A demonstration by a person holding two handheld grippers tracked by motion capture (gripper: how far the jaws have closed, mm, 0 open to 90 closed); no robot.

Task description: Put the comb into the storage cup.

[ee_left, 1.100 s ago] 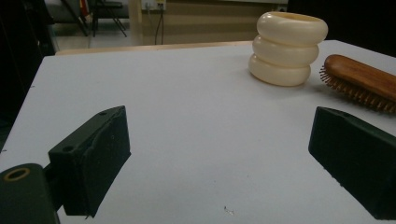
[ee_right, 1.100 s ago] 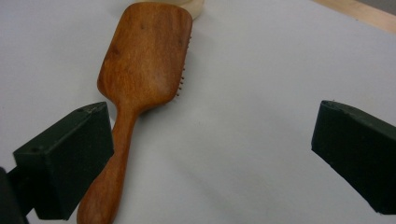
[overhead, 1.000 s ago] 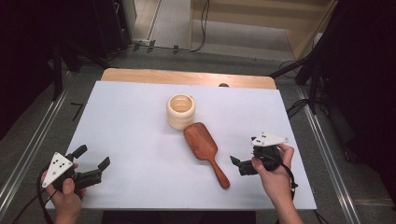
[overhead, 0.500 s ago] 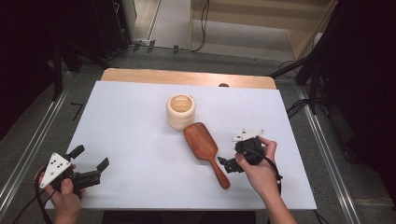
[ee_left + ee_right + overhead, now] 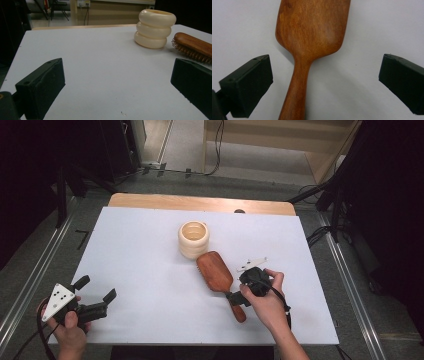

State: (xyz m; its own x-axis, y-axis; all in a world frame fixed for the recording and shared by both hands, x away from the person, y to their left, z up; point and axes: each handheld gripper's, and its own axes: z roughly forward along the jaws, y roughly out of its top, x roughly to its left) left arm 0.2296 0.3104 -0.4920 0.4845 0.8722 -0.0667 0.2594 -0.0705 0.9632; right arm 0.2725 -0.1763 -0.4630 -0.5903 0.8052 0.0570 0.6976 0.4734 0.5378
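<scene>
White tabletop (image 5: 150, 260): reddish-brown wooden hairbrush (image 5: 216, 273), bristles down; right tool (image 5: 324, 82) wide open

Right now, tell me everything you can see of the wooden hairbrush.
The wooden hairbrush looks like reddish-brown polished wood, with a rounded paddle head and a slim handle. It lies flat on the white table top, bristles down, head beside the cream ringed cup. The right hand-held gripper straddles its handle with jaws open, not touching it.
</scene>
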